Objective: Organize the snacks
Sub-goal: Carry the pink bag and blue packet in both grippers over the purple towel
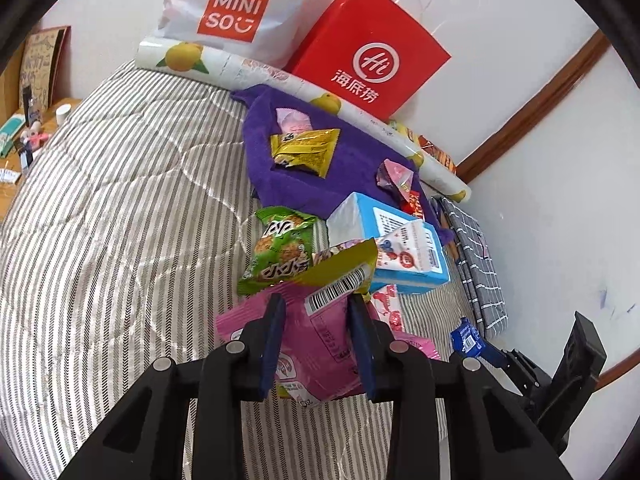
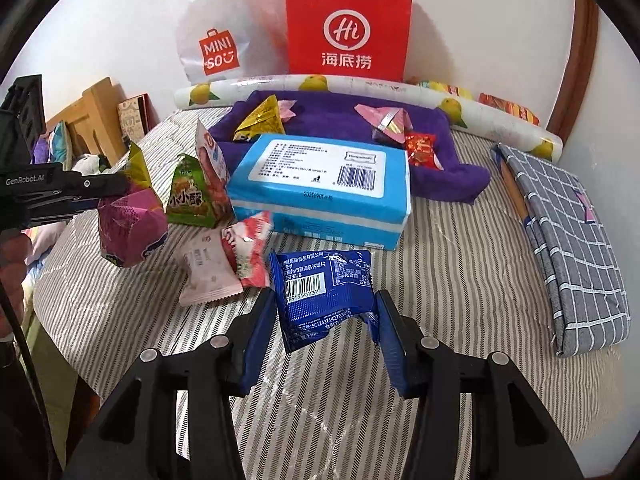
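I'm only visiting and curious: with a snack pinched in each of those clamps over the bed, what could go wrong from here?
1. The left gripper pinches only part of the pink packet, which might slip out.
2. The right gripper squeezes the blue packet across its middle, so whatever is inside may get crushed.
3. The green packet leans against others beside the tissue pack; a bump could topple it.

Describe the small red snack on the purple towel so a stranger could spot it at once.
Find the red paper bag against the wall; the purple towel lies before it. At the towel's right end, beside a pink packet, sits the red snack, the only glossy red wrapper there.
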Demonstrator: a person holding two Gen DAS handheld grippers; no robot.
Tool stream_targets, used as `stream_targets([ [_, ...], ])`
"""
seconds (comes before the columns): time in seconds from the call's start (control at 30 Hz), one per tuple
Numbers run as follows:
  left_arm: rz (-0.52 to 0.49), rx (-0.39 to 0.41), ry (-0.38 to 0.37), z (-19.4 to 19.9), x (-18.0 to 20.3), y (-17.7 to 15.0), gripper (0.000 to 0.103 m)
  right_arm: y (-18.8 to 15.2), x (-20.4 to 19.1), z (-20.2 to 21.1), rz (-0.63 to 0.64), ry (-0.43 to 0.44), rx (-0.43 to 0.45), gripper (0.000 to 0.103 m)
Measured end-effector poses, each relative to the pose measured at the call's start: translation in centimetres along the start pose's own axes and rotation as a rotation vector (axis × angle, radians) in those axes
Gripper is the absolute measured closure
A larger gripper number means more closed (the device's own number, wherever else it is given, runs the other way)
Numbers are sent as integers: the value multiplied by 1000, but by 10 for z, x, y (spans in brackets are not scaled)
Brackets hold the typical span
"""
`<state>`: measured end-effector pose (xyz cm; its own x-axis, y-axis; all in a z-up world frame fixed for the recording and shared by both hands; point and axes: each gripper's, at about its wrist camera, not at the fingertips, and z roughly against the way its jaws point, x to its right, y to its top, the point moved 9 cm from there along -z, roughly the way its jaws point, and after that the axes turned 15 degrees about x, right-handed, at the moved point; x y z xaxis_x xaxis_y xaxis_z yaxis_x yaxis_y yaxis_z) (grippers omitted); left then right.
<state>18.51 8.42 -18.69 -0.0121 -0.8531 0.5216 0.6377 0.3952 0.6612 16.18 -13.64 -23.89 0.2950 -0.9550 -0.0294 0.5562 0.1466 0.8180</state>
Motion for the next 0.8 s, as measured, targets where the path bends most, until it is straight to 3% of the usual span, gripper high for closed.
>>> stream_targets([
  [0.8,-56,68,-33,7,53,58,73,75,33,18,-49,-34,116,55],
])
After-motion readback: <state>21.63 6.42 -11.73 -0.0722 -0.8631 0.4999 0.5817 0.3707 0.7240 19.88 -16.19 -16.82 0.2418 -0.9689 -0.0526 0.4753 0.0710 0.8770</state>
